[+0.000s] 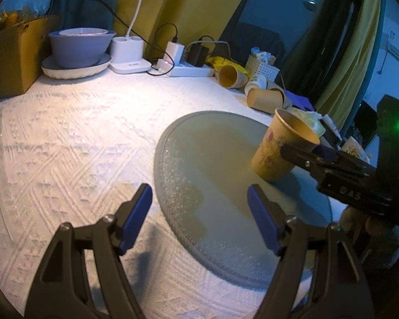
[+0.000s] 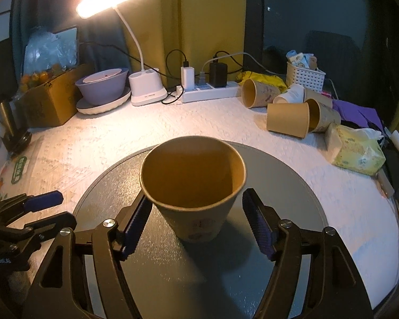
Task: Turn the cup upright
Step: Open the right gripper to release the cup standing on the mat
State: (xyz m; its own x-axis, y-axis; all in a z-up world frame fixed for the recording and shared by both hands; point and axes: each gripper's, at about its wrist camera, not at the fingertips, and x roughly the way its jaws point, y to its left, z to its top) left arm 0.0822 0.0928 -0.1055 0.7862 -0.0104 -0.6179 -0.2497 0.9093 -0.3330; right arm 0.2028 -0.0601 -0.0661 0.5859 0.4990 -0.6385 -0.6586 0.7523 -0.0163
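1. The paper cup [image 2: 192, 186] stands upright, mouth up, on the round grey mat [image 2: 292, 199]; its base rests on the mat's surface.
2. The right gripper [image 2: 196, 223] straddles the cup, one blue pad on each side; the left pad [image 2: 135, 220] lies against the wall, the right one stands a little apart, so the jaws are parted and not clamping.
3. The left gripper [image 1: 199, 218] hangs wide open and holds nothing, over the mat's near edge, well apart from the cup [image 1: 276, 148].
4. More paper cups [image 2: 287, 111] lie tipped at the back right.
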